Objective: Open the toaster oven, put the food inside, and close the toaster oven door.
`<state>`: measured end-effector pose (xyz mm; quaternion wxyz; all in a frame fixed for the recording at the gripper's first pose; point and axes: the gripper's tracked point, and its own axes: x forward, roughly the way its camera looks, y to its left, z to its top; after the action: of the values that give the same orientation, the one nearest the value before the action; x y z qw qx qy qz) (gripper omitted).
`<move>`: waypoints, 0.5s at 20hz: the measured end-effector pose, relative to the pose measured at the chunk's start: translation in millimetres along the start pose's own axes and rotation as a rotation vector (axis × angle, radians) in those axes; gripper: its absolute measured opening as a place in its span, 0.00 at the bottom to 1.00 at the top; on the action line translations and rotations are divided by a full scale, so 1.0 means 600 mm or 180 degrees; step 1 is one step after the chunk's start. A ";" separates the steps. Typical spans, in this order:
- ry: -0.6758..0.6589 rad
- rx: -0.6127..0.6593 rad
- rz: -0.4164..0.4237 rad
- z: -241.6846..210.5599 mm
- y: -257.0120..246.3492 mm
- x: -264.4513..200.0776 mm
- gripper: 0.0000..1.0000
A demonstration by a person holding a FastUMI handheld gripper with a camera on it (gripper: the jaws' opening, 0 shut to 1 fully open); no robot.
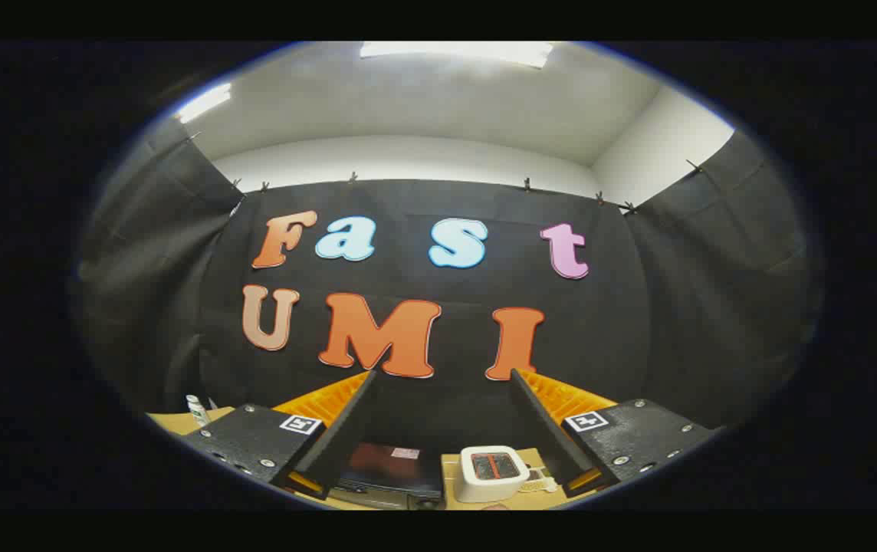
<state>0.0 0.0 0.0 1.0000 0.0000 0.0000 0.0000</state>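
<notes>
Between the two fingers, low down on the table (477, 506), sits the oven (389, 475), a dark box with a dark top that carries a small pale label; its front is cut off below, so whether the door is open or closed cannot be told. Just beside it, on its right, stands a white toaster (494, 471) with rounded corners and two slots glowing red-orange on top. It lies between the fingers too, nearer the right one. Touching or almost touching the toaster on its right is a small pale object (538, 481), too small to make out, partly hidden by the right finger.

The gripper (442, 376) is held wide open and grips nothing; its fingers rise from the bottom and spread apart, their tips well above the oven and toaster, set against the black cloth wall (454, 414) beyond. Ribbed pads (331, 399) show along the outer side of each finger. Each finger base is a black block with screws and a small square marker (300, 424).

Left of the left finger base, on the wooden table, stands a small white bottle (196, 410). Black cloth closes the booth on three sides. Above it are a white wall and ceiling with two bright strip lights (458, 50)
</notes>
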 end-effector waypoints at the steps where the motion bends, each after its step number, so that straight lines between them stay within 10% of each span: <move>1: 0.0017 -0.0018 0.0036 0.001 0.007 0.001 0.99; 10: 0.0330 -0.0183 0.0015 -0.043 0.003 -0.013 0.99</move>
<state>-7.8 1.8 -26.1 0.9982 -0.0288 0.0518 0.0023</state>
